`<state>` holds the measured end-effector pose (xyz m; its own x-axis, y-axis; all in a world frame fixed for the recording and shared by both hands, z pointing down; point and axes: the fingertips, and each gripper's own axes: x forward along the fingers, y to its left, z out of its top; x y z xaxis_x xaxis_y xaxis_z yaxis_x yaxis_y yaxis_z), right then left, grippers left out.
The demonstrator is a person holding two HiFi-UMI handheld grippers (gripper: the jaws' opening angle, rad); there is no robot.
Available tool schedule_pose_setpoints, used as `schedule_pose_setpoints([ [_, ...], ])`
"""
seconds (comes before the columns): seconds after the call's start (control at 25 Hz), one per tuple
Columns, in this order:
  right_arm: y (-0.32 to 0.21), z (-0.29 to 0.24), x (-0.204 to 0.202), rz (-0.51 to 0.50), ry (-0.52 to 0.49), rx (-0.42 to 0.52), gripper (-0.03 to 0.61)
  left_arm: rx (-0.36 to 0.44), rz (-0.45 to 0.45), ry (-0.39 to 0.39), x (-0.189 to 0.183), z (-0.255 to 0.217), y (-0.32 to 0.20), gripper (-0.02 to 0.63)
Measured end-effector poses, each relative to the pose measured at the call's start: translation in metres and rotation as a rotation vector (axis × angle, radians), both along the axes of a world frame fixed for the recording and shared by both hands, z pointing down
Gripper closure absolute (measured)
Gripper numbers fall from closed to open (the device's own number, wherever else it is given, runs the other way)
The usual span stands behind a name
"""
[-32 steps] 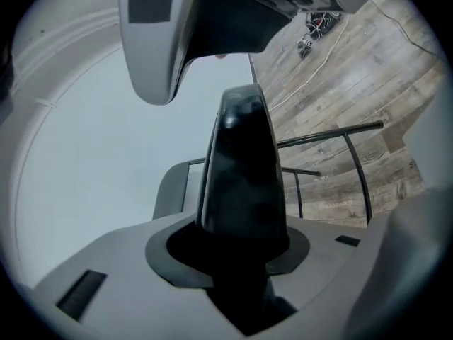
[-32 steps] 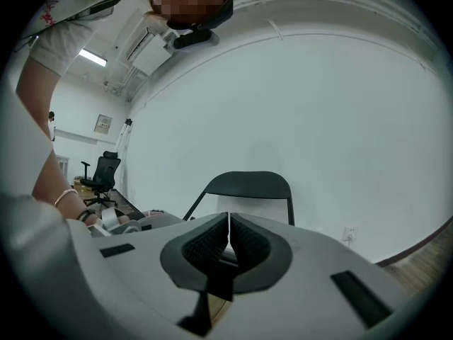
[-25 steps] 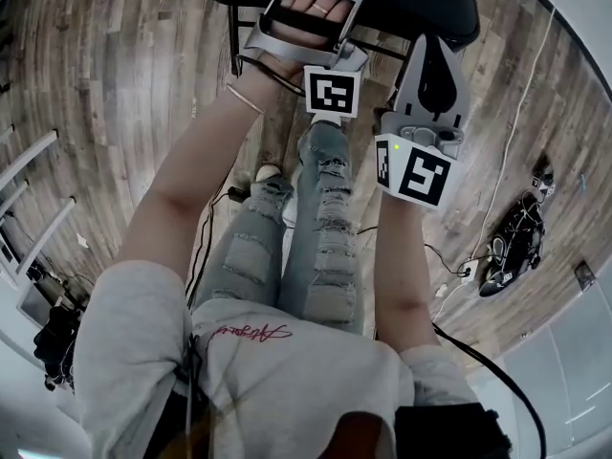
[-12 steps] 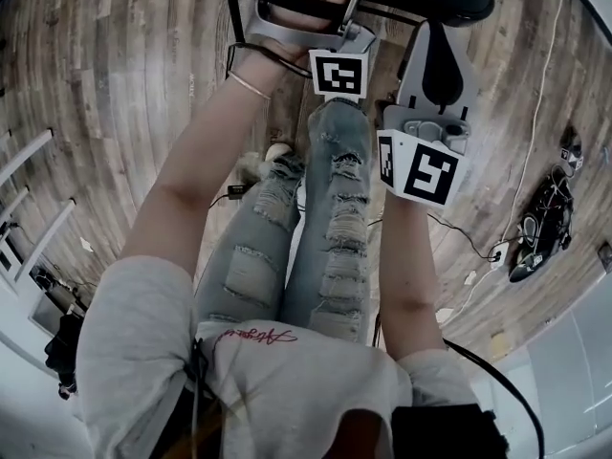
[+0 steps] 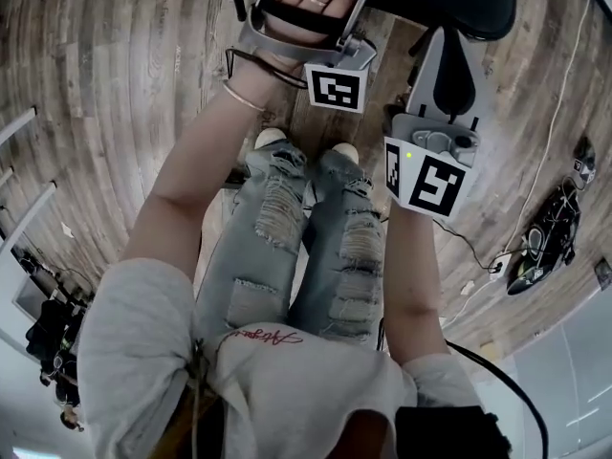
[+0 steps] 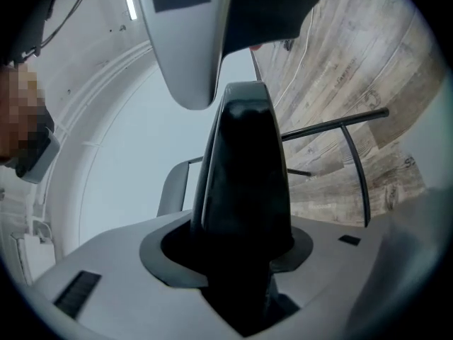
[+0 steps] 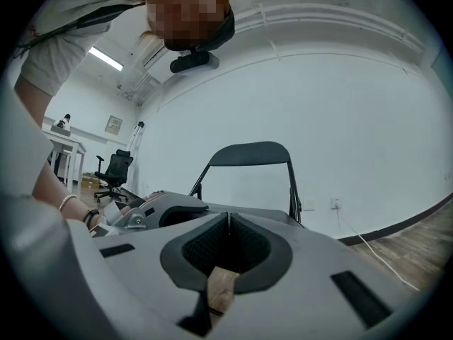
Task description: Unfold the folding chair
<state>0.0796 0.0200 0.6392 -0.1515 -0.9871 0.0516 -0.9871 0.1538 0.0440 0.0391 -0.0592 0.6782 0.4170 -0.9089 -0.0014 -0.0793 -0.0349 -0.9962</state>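
Head view, looking steeply down: a person in a pale grey top [image 5: 287,381] and ripped light-blue jeans [image 5: 287,237] stands on a grey-brown wood-plank floor [image 5: 124,84]. A black metal folding chair [image 5: 483,3] stands just ahead of the feet, at the picture's top edge, and both arms reach out to it.

Left gripper view: the left hand-held gripper [image 6: 241,241] is turned on its side. Its jaws are partly spread and pinch the edge of the chair's padded black seat [image 6: 244,154], one jaw above it and one below. The jaws have just been opening, yet the seat fills the gap between them. Beneath the seat, thin black tube legs [image 6: 357,168] show over the floor.

Right gripper view: the right hand-held gripper [image 7: 228,241] has its jaws pressed together with nothing between them. It points level at the chair's curved black backrest [image 7: 251,153], which stands upright on its tube frame before a plain white wall [image 7: 333,98]. From above, its tip lies over the seat, near the left hand-held gripper. A black wheeled office chair [image 7: 113,167] stands well apart, by the wall at the left.
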Motion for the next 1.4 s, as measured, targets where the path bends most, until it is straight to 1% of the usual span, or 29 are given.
schedule_pose_setpoints([
  [0.24, 0.019, 0.032, -0.018, -0.085, 0.059, -0.015, 0.555, -0.051, -0.033, -0.032, -0.019, 0.053, 0.038, 0.352],
  [0.44, 0.029, 0.041, -0.009, -0.064, 0.063, -0.001, 0.555, -0.024, -0.016, -0.019, -0.015, 0.054, 0.038, 0.348],
  [0.56, 0.043, 0.036, -0.016, -0.065, 0.065, 0.016, 0.555, -0.029, -0.009, 0.000, -0.019, 0.054, 0.043, 0.348],
  [0.6, 0.048, 0.033, -0.019, -0.064, 0.058, 0.026, 0.555, -0.041, -0.008, 0.022, -0.021, 0.054, 0.043, 0.335],
  [0.68, 0.059, 0.027, -0.023, -0.063, 0.048, 0.040, 0.555, -0.061, 0.007, 0.100, -0.024, 0.052, 0.044, 0.268],
  [0.72, 0.064, 0.025, -0.024, -0.064, 0.049, 0.045, 0.555, -0.058, 0.021, 0.140, -0.026, 0.050, 0.046, 0.249],
  [0.76, 0.068, 0.023, -0.025, -0.064, 0.051, 0.052, 0.555, -0.054, 0.033, 0.182, -0.029, 0.047, 0.047, 0.217],
  [0.84, 0.074, 0.019, -0.028, -0.070, 0.057, 0.066, 0.555, -0.064, 0.037, 0.267, -0.040, 0.044, 0.050, 0.168],
  [0.92, 0.079, 0.013, -0.034, -0.086, 0.069, 0.082, 0.555, -0.085, 0.013, 0.361, -0.061, 0.044, 0.056, 0.154],
  [1.0, 0.085, 0.004, -0.039, -0.096, 0.074, 0.098, 0.555, -0.114, -0.019, 0.472, -0.092, 0.046, 0.070, 0.153],
  [1.08, 0.091, -0.010, -0.043, -0.098, 0.070, 0.101, 0.555, -0.142, -0.032, 0.581, -0.120, 0.035, 0.090, 0.155],
  [1.16, 0.094, -0.040, -0.047, -0.091, 0.058, 0.123, 0.555, -0.175, -0.020, 0.673, -0.134, -0.004, 0.112, 0.156],
  [1.24, 0.095, -0.088, -0.052, -0.077, 0.049, 0.147, 0.555, -0.251, -0.009, 0.777, -0.137, -0.064, 0.126, 0.158],
  [1.36, 0.103, -0.180, -0.058, -0.061, 0.020, 0.130, 0.555, -0.406, 0.008, 1.005, -0.135, -0.175, 0.143, 0.159],
  [1.4, 0.103, -0.213, -0.060, -0.058, 0.008, 0.127, 0.555, -0.447, 0.010, 1.088, -0.134, -0.214, 0.145, 0.160],
])
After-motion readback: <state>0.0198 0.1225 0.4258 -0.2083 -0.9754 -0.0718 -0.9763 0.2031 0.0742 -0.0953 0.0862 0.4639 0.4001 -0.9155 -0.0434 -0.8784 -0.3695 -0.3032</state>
